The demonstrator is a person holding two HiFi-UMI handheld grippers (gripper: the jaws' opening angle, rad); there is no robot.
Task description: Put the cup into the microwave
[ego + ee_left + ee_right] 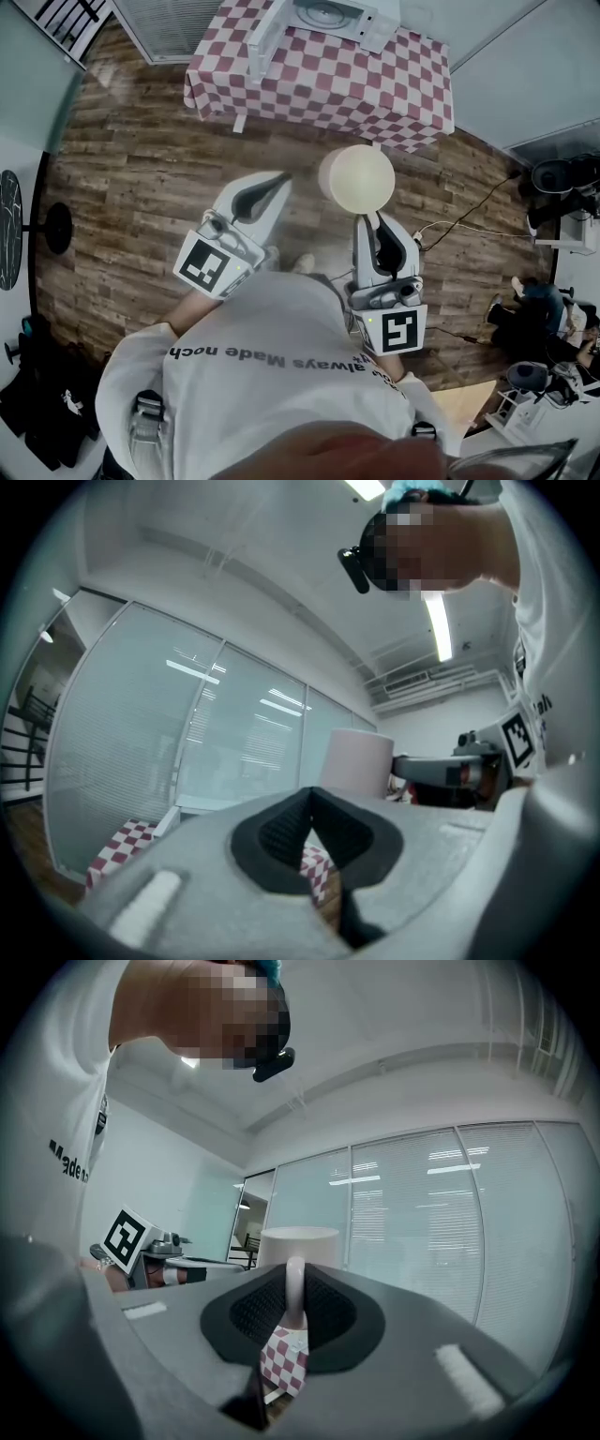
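The microwave [330, 13] sits at the far edge of a table with a red-and-white checked cloth [347, 89]. Its door [265, 39] is swung open to the left, and the turntable shows inside. The cup [356, 178] is held in the air short of the microwave, on the near side of the table's front edge and over the wooden floor [141, 178]. The right gripper [373, 216] has its jaws closed tight on the cup's handle [293, 1288], and the cup body rises just beyond them. The left gripper [279, 180] hangs just beside the cup, on the side where the microwave door stands. Its jaws are pressed together with nothing between them.

Only bare cloth lies between the cup and the microwave's opening. A cable [464, 217] trails over the floor, off to the right of the microwave.
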